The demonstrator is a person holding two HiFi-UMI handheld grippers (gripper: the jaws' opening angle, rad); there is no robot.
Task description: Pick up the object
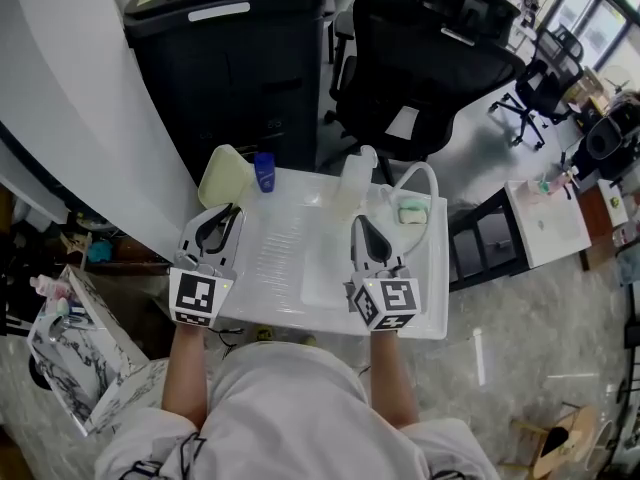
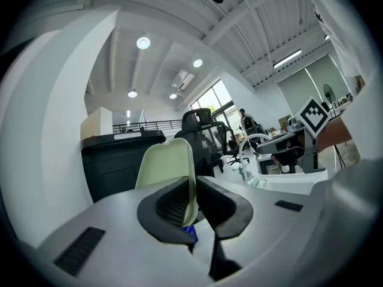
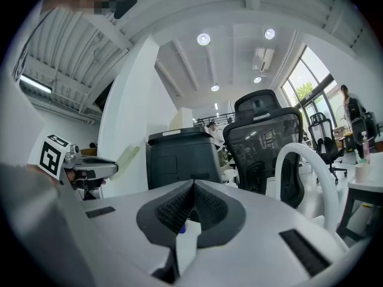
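A pale green flat board [image 1: 225, 176] with rounded corners stands on edge at the back left of the white sink top [image 1: 285, 243]. My left gripper [image 1: 228, 210] is shut on its near edge. In the left gripper view the board [image 2: 167, 169] rises upright between the pinched black fingers [image 2: 170, 205], and the left gripper [image 2: 192, 183] holds it thinly. My right gripper [image 1: 358, 222] hovers over the right side of the top, shut with nothing in it. In the right gripper view the right gripper [image 3: 192, 185] shows both pads pressed together.
A small blue bottle [image 1: 264, 171] stands just right of the board. A clear bottle [image 1: 355, 180], a white arched faucet [image 1: 420, 176] and a green sponge [image 1: 410, 211] sit at the back right. Behind are a black cabinet [image 1: 235, 63] and an office chair [image 1: 430, 68].
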